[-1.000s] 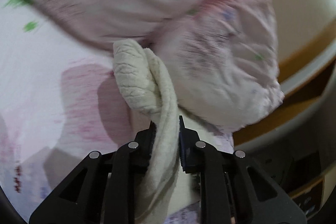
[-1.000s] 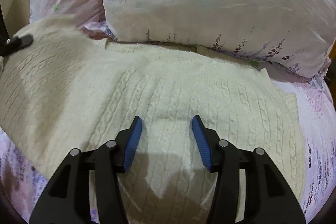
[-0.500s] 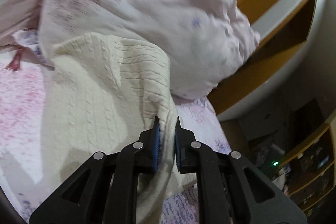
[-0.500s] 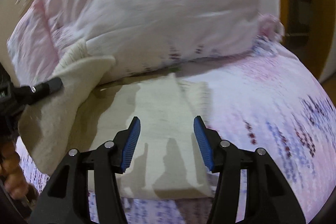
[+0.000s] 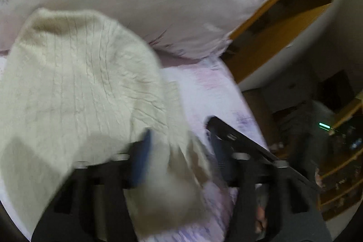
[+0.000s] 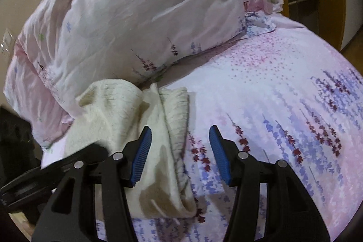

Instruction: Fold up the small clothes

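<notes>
Soft, light, floppy knit sweater [image 6: 127, 128]; best pinched at a folded edge; left gripper [image 5: 181, 146] just opened, edge loose between jaws; right gripper [image 6: 179, 151] half-open, empty.

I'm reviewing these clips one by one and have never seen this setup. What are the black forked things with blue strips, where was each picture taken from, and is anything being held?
There is no robot here. A person carries a pair of hand-held tongs in each hand, and a wide-angle camera on each looks forward along its two fingers. So one picture looks out from the left tongs, the other from the right tongs. The blue strips are the gripping pads.

Both look down on a bed with a flowered sheet and a pillow at its head. A cream cable-knit sweater, partly folded, lies on the sheet against the pillow.

The left tongs' jaws have just been opening: the sweater's edge lies between them, but the blurred pads stand apart from it. The right tongs are open and hold nothing.
</notes>
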`<state>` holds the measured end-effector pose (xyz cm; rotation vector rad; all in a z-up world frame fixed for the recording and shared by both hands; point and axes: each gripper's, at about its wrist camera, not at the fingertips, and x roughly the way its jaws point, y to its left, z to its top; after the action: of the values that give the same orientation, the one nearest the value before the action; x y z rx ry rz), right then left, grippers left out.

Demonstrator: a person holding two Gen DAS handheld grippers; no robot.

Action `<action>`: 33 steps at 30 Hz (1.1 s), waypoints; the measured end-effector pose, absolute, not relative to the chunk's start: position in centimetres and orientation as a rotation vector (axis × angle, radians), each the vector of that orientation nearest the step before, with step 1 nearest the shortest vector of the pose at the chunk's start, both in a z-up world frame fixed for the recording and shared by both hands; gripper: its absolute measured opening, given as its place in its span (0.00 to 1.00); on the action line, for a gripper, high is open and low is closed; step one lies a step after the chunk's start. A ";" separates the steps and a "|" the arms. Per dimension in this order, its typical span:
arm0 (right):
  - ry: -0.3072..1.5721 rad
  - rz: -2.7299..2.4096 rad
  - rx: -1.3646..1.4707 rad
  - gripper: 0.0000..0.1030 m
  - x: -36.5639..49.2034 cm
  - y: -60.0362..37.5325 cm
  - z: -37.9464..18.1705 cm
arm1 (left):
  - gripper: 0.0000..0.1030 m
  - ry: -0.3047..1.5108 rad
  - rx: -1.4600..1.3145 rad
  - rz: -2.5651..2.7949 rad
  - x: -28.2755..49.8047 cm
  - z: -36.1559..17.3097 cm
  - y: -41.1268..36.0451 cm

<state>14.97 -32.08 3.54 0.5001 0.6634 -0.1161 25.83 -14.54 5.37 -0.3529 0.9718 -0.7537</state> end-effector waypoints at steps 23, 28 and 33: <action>0.811 0.112 0.494 0.14 21.4 -25.7 2.3 | 0.80 1.023 -0.630 -0.473 26.5 0.1 -0.9; 0.674 0.012 0.479 0.13 18.7 -27.7 4.6 | 0.80 1.036 -0.618 -0.515 26.0 0.3 -1.2; 0.797 -0.069 0.454 0.31 20.0 -29.1 2.5 | 0.80 1.049 -0.575 -0.526 25.7 -0.2 -2.6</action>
<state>19.96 -29.12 2.46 0.4544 0.7966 -0.0690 25.74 -2.57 -0.16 -0.5747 1.0490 -0.5263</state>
